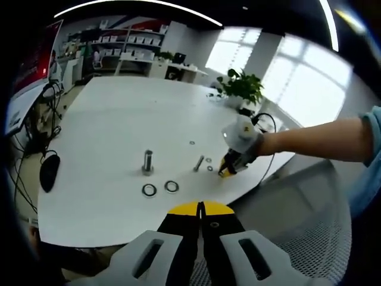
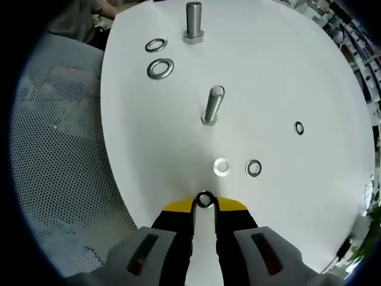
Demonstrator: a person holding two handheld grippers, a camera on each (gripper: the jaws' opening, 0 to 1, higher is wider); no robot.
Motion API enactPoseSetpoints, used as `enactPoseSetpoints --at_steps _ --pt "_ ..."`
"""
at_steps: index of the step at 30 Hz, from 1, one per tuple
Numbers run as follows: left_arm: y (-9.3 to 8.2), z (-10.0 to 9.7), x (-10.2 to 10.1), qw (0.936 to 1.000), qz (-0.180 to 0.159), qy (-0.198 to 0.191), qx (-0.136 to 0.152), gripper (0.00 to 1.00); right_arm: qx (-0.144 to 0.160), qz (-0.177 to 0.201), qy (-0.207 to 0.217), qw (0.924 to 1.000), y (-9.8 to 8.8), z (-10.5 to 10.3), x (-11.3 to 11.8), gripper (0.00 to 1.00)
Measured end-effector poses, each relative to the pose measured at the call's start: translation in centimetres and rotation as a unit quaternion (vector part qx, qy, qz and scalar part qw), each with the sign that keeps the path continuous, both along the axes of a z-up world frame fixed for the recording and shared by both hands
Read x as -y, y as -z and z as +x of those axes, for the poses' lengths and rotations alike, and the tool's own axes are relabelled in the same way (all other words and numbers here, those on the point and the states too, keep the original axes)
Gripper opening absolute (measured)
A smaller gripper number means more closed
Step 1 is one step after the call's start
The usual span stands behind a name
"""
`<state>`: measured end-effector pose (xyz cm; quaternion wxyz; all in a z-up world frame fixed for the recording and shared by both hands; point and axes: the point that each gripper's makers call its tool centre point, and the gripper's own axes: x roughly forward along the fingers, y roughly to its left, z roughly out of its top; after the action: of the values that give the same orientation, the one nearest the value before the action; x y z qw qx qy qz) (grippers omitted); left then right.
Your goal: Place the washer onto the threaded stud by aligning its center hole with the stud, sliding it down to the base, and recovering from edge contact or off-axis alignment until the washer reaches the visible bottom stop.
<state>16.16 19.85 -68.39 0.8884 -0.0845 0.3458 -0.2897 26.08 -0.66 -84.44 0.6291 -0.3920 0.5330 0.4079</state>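
Observation:
A small steel washer (image 2: pixel 205 199) is pinched at the yellow tips of my right gripper (image 2: pixel 205 204), low over the near edge of the white table (image 2: pixel 286 71). A slim threaded stud (image 2: pixel 212 104) stands ahead of it, apart from the washer. A thicker stud (image 2: pixel 193 22) stands farther off. In the left gripper view, my left gripper (image 1: pixel 200 208) is shut with nothing in it, off the table's edge. The right gripper (image 1: pixel 229 170), held by a hand, sits right of the slim stud (image 1: pixel 199 163) and the thick stud (image 1: pixel 147 162).
Two large washers (image 2: pixel 161 68) (image 2: pixel 156 44) lie beside the thick stud. Small loose washers (image 2: pixel 221 167) (image 2: pixel 253 168) (image 2: pixel 299 127) lie near the slim stud. A mesh chair (image 2: pixel 59 167) borders the table. A black mouse (image 1: pixel 49 170) and a potted plant (image 1: pixel 243 86) sit at the table's edges.

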Motion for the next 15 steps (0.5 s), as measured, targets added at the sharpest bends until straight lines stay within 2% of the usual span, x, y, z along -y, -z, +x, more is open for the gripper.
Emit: enactPoseSetpoints --at_steps 4,6,9,12,15 --pt "0.1 -0.1 0.0 1.0000 0.001 0.000 -0.002 0.00 0.008 0.001 -0.001 1.0000 -0.1 0.0 0.0 0.14" --pt "0.2 -0.2 -0.1 1.0000 0.000 -0.003 -0.008 0.00 0.001 0.000 0.009 1.0000 -0.1 0.1 0.1 0.14" --pt "0.5 -0.2 -0.4 0.9998 0.004 -0.011 -0.016 0.00 -0.014 0.024 0.018 0.9994 -0.2 -0.5 -0.4 0.13" --pt "0.2 0.0 -0.7 0.9998 0.002 -0.021 -0.007 0.00 0.003 0.038 0.002 0.9993 -1.2 -0.2 -1.1 0.13" --pt "0.2 0.0 -0.7 0.9997 0.001 -0.024 -0.007 0.00 -0.005 0.080 0.014 0.9967 -2.4 -0.5 -2.4 0.13"
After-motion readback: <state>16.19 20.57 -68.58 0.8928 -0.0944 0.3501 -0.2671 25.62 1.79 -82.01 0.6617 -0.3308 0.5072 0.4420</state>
